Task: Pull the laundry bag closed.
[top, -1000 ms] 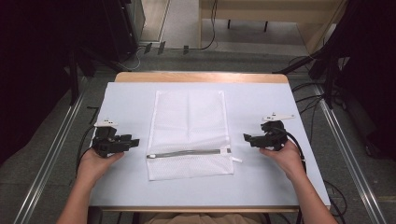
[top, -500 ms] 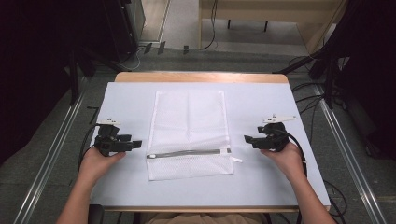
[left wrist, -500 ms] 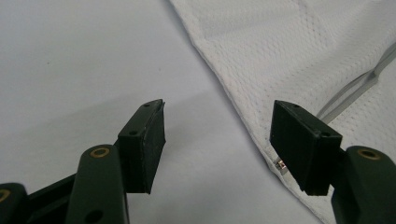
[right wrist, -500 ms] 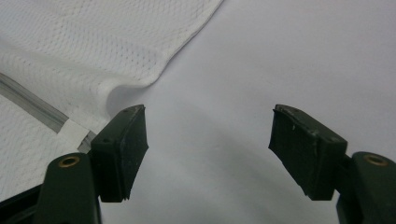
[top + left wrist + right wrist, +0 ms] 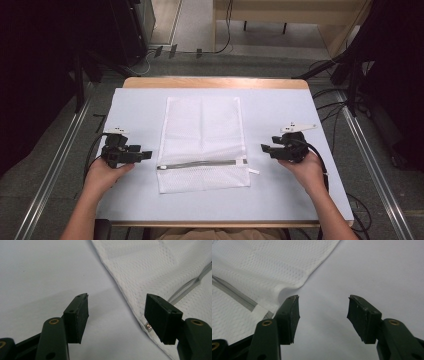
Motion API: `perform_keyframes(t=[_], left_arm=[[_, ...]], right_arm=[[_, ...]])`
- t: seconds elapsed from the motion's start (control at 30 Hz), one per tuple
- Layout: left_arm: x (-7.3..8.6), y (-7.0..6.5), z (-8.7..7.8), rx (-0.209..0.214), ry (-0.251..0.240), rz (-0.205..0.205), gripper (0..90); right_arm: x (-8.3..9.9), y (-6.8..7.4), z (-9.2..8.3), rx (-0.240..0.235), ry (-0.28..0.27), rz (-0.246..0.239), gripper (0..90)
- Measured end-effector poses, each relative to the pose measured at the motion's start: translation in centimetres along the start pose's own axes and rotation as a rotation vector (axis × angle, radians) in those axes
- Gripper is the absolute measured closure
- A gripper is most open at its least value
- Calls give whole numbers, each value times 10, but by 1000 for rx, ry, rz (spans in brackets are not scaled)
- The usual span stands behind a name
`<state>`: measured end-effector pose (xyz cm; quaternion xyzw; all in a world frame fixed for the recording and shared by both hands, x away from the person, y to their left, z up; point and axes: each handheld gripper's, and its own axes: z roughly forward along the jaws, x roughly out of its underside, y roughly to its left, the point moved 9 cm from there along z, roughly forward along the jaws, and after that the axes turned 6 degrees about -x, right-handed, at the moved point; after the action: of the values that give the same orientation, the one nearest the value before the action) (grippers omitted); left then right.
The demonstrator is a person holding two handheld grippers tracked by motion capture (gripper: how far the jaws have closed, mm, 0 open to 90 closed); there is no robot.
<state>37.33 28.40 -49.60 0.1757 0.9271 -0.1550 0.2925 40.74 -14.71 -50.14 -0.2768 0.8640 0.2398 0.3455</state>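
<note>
The left gripper (image 5: 146, 155) is resting just off the left edge of the white mesh bag (image 5: 202, 135), its fingers (image 5: 76, 318) standing wide apart with nothing between them. The bag is lying flat in the middle of the tabletop (image 5: 280, 112), zipper (image 5: 200, 164) running across its near part. It is looking light, limp and thin, likely to slide and bunch, so pinching an edge or a corner beside the zipper seems the best hold. The right gripper (image 5: 263, 148) is sitting just off the bag's right edge, its fingers (image 5: 288, 317) having just been closing yet parted over bare tabletop. The gripper views are revealing the mesh weave and zipper ends; the high view is giving the whole outline.
</note>
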Motion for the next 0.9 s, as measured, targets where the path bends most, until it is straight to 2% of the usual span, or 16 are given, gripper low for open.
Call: perform_keyframes(t=[0.07,0.13,0.2,0.33,0.5,0.83,0.9], left_arm=[[-1,-2,-1,12,0,-26,370],[-1,-2,-1,13,0,-28,370],[0,-1,-2,8,-1,-19,370],[0,-2,-3,8,-4,-19,370],[0,-3,-3,4,-8,-8,370],[1,-3,-4,3,-15,-9,370],[1,-3,-4,7,-10,-11,369]], right_arm=[[-1,5,0,-16,5,-4,471],[-2,11,0,-22,12,-23,482],[-4,17,1,-27,14,-42,497],[-7,26,1,-50,17,-46,510],[-11,40,3,-66,20,-83,518],[-14,53,8,-87,23,-97,523],[-14,59,11,-101,34,-105,524]])
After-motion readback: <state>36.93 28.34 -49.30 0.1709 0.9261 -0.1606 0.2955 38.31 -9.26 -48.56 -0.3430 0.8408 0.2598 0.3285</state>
